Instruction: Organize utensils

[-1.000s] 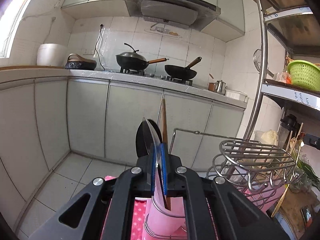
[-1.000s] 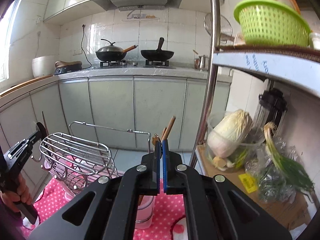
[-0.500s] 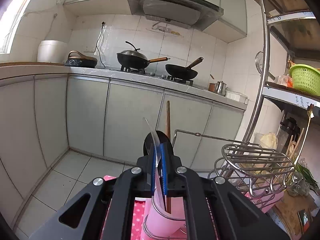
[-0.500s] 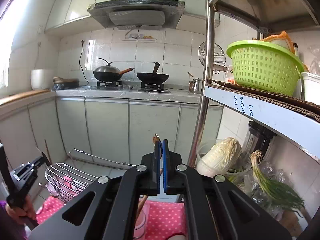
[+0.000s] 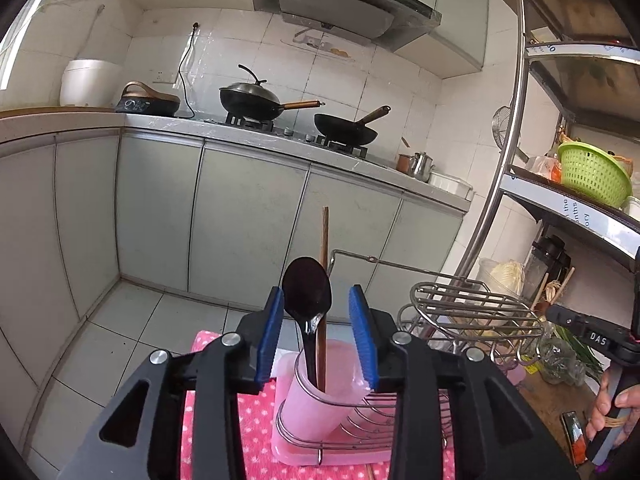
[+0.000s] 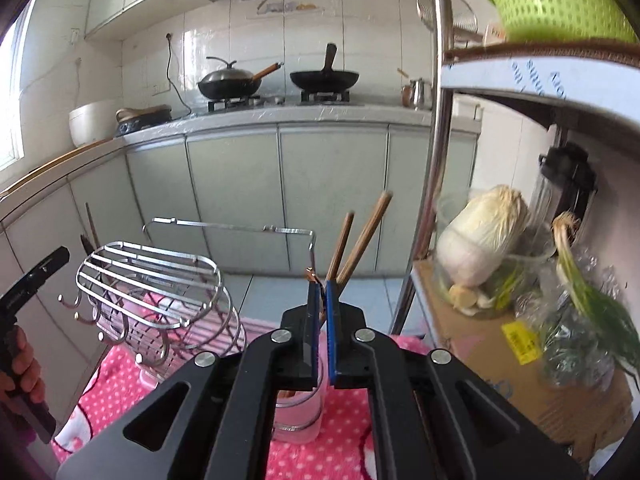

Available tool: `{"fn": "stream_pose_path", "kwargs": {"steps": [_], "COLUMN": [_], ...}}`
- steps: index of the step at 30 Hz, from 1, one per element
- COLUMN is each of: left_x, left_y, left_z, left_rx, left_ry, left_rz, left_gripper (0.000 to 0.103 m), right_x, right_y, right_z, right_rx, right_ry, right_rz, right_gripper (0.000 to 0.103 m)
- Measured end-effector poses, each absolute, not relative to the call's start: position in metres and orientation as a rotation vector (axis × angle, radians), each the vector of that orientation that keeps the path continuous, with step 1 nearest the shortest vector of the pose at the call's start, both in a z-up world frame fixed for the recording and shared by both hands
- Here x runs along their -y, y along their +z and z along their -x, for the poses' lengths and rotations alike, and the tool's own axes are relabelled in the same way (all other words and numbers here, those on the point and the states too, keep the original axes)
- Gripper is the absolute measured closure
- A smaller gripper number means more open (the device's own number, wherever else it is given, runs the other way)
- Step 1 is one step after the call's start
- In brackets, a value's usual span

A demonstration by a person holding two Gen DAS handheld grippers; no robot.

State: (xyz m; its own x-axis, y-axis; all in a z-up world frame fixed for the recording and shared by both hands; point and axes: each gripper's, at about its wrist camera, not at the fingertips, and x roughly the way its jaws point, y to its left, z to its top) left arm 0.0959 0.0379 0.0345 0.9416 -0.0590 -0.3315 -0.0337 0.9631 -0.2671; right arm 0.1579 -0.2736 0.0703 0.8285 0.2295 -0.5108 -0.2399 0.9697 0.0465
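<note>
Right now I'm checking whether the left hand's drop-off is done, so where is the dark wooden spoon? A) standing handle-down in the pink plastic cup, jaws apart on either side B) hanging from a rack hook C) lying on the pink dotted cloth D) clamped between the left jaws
A: the dark wooden spoon stands in the pink plastic cup beside a wooden chopstick, while the left gripper has just been opening its jaws.

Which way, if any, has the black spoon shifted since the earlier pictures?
Yes: the black spoon, released by the opening left hand-held gripper, now stands lower in the pink cup.
</note>
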Motion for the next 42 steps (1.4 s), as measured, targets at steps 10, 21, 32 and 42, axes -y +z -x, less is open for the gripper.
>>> {"fn": "stream_pose_path", "kwargs": {"steps": [10, 21, 32, 42], "left_x": [-0.045, -0.034, 0.011, 0.03], "left_y": [0.025, -0.044, -0.133, -0.154], "left_z": [-0.068, -0.072, -0.115, -0.143], "left_rx": [-0.475, -0.856, -1.275, -1.342], "left_ry": [-0.046, -0.089, -0.115, -0.062], "left_rz": [0.297, 0.335, 0.316, 0.225], "left_gripper": [0.06, 0.066, 0.093, 0.092], "right_x": [0.29, 0.299, 0.275, 0.264], "right_y": [0.078, 0.03, -0.075, -0.099], "right_z": [-0.123, -0.073, -0.089, -0.102], "right_rx": [-0.492, -0.622, -1.066, -1.166], "right_ry": [0.233, 0.301, 0.454, 0.45], "right_rz": [-0.029, -0.14, -0.347, -0.364], "right_gripper": [0.066, 0.066, 0.066, 0.066]}}
